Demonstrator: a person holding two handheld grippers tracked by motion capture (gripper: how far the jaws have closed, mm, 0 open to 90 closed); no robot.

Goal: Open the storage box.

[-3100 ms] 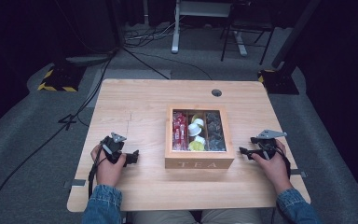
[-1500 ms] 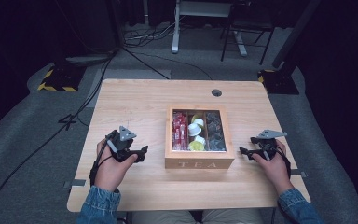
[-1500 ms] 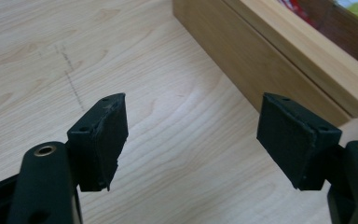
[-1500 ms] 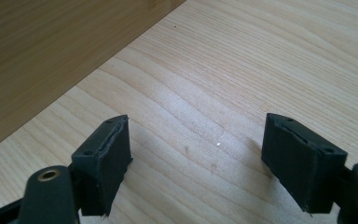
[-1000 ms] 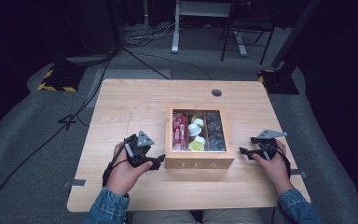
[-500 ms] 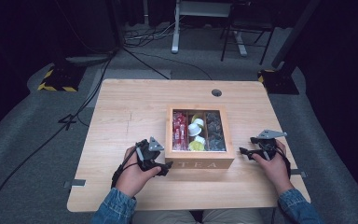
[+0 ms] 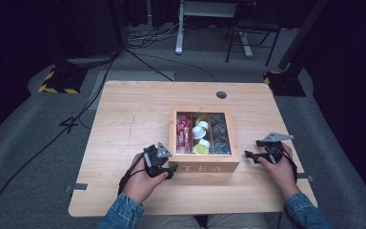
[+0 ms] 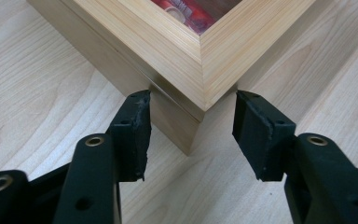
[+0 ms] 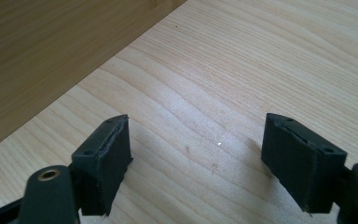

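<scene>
The left claw (image 8: 191,135) is standing with its jaws apart, straddling the near left corner of the wooden tea box (image 8: 186,56) at the centre of the left gripper view; the pads are sitting just beside the corner's two faces, and whether they are touching the wood is not clear. In the high view this left claw (image 7: 167,171) is lying at lower centre, against the box's front left corner. The right claw (image 9: 198,158) is also gaping wide, clamping nothing, hovering over bare counter (image 9: 242,79) with the box's side wall filling the upper left of the right gripper view. In the high view the right claw (image 7: 249,156) is waiting just beside the box's right side, not touching it.

The tea box (image 7: 205,168) is resting at the middle of the counter (image 7: 133,109), lid shut, with red packets (image 7: 184,133) showing in its left compartment.

Judging from this, the work is barely starting: the approach is made on the left, but no grip is closed, and the box is neither opened nor shifted.
</scene>
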